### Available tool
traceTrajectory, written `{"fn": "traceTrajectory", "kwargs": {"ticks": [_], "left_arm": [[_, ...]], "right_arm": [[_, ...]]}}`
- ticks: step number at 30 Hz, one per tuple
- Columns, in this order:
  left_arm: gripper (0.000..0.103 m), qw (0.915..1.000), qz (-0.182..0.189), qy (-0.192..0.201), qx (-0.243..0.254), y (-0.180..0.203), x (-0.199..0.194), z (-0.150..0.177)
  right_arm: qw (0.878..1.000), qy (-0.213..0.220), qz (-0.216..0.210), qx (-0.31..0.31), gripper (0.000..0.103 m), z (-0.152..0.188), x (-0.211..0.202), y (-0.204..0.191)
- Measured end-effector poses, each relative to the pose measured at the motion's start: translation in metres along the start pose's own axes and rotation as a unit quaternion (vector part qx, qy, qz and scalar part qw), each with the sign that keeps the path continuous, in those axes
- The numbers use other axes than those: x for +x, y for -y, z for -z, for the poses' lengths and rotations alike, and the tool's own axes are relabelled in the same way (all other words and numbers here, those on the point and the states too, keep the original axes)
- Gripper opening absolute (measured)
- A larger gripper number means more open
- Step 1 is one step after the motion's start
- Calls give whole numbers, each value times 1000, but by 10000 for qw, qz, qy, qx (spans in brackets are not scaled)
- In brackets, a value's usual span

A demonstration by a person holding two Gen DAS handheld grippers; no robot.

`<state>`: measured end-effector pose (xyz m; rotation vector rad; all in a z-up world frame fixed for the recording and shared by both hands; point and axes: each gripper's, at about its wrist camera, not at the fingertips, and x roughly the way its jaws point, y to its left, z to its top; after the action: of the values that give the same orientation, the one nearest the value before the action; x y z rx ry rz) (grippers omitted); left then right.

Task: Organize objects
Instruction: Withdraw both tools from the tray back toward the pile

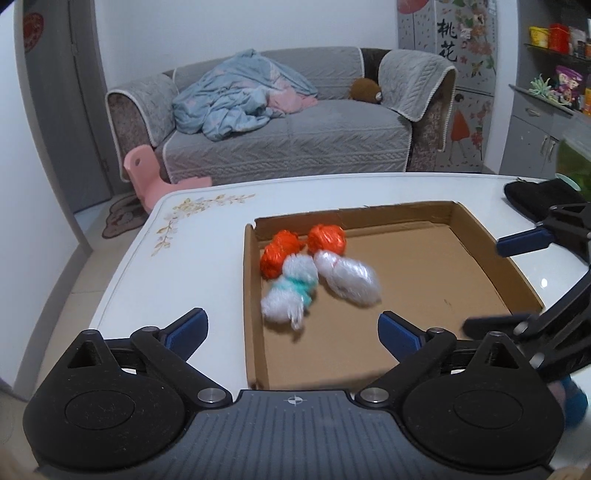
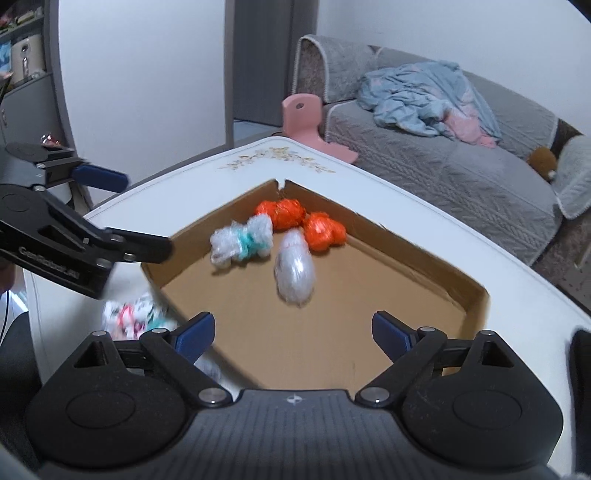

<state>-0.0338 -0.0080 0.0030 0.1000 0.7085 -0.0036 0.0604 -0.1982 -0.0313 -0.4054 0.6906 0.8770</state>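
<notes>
behind the white table (image 1: 184, 236) sits a sofa; four bundles are gathered in the cardboard tray's (image 1: 480, 236) corner, leaving room; both claws, left claw (image 1: 291, 325) and right claw (image 2: 293, 330), hover released, empty.

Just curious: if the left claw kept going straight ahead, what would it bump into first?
Probably the white-and-teal bundle in the cardboard tray, lying just ahead of the open left claw; depth is hard to judge.

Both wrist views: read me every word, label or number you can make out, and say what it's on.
"桃花": black brush characters on the flowered wall panel right of the sofa.
Embossed lettering on the left gripper arm, right wrist view: too blurred to read.
Shelf packages: print too small to read.
Cardboard tray: no text visible.
</notes>
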Motion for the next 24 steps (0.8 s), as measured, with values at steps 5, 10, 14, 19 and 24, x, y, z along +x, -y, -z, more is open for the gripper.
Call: {"fn": "traceTrajectory", "kwargs": {"ticks": [5, 10, 14, 19, 24], "left_arm": [[102, 9997, 78, 142, -163, 2, -31, 38], [102, 9998, 16, 95, -153, 14, -47, 73], [102, 9997, 82, 115, -201, 22, -52, 94], [102, 9980, 235, -96, -576, 28, -43, 115], [102, 9942, 290, -277, -1000, 28, -38, 129]], "right_arm": [[9993, 225, 111, 263, 93, 33, -35, 5], [9979, 353, 241, 486, 94, 61, -53, 5], [9964, 436, 443, 579, 95, 88, -66, 2], [9949, 361, 675, 662, 95, 116, -72, 5], [9941, 219, 632, 850, 94, 136, -63, 8]]}}
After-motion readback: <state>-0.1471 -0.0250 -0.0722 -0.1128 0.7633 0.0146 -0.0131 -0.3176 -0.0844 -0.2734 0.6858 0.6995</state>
